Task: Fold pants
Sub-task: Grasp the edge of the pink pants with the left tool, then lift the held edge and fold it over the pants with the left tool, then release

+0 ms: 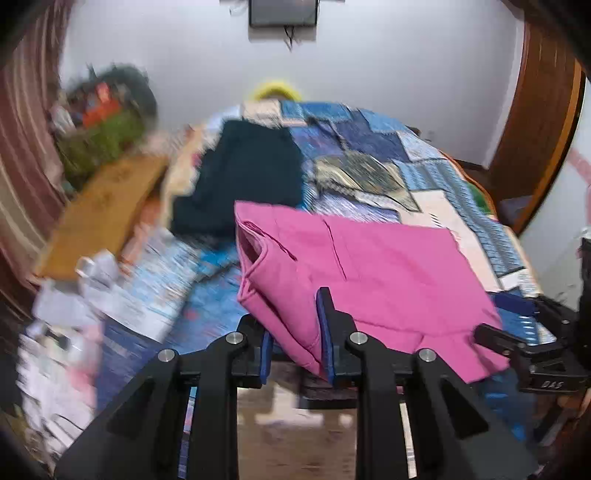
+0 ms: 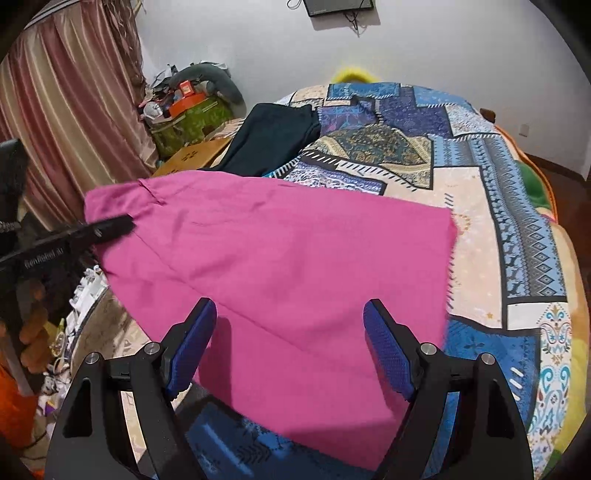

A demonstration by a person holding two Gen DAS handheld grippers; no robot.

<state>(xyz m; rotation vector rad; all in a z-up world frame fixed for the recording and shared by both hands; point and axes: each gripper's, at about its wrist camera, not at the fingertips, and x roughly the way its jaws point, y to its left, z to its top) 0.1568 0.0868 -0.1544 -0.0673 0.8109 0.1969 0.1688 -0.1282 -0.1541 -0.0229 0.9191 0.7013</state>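
Crosswise on the bed [image 2: 480, 192] lie pink pants [image 2: 280, 258] — left gripper [image 1: 295, 332] pinching them, right gripper [image 2: 290, 347] spread wide.

One pair of pink pants [image 2: 280, 266] lies on the bed, and one dark garment [image 2: 273, 136] lies beyond it, which makes two pieces of clothing. One patchwork bedspread [image 2: 480, 192] covers the one bed. Two tools show: the left tool [image 1: 295, 343] and the right tool [image 2: 291, 347], each with two fingers carrying blue pads, four pads together. One screen [image 2: 338, 7] hangs on the wall, one curtain [image 2: 74, 110] hangs beside the bed, and one wooden board [image 1: 103, 214] lies at the bedside.
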